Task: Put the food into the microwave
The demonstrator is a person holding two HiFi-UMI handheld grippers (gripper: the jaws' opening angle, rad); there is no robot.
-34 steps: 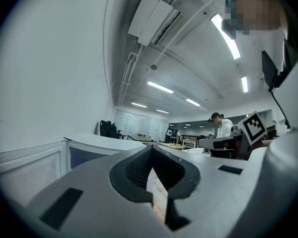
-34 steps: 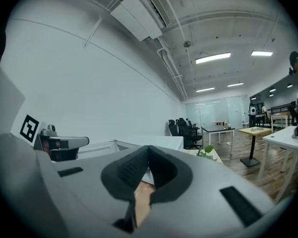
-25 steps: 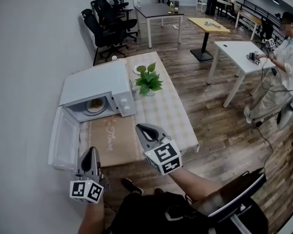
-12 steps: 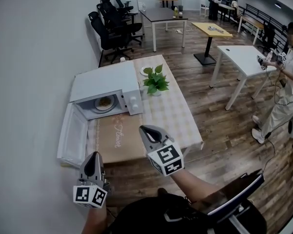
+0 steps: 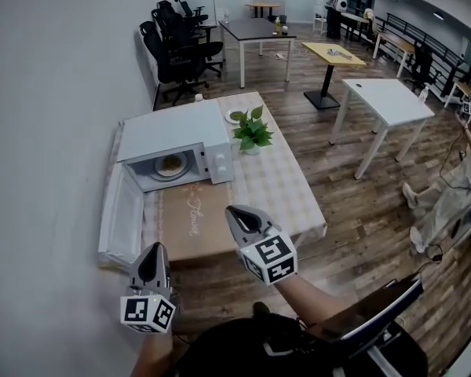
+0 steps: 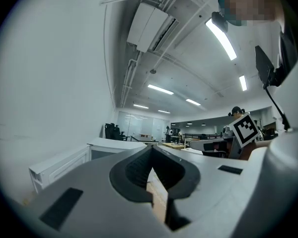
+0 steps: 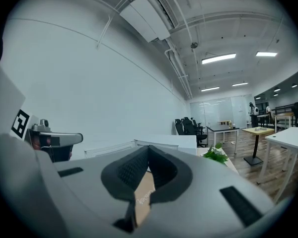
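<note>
As food (image 5: pixel 170 164) sits in the microwave (image 5: pixel 173 128), left gripper (image 5: pixel 153 247) and right gripper (image 5: pixel 230 210) are closed.

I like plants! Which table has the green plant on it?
The near table with the pale checked cloth, where the leafy green plant stands beside the white microwave oven. The white table, yellow table and dark table stand farther back.

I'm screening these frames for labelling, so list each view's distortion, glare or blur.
Head view: evenly lit and sharp, the wide lens bowing the wall; the open microwave reads clearly. Left gripper view: fisheye circle with black corners, ceiling light strip glaring white. Right gripper view: same fisheye circle, ceiling lights bright but contained.
</note>
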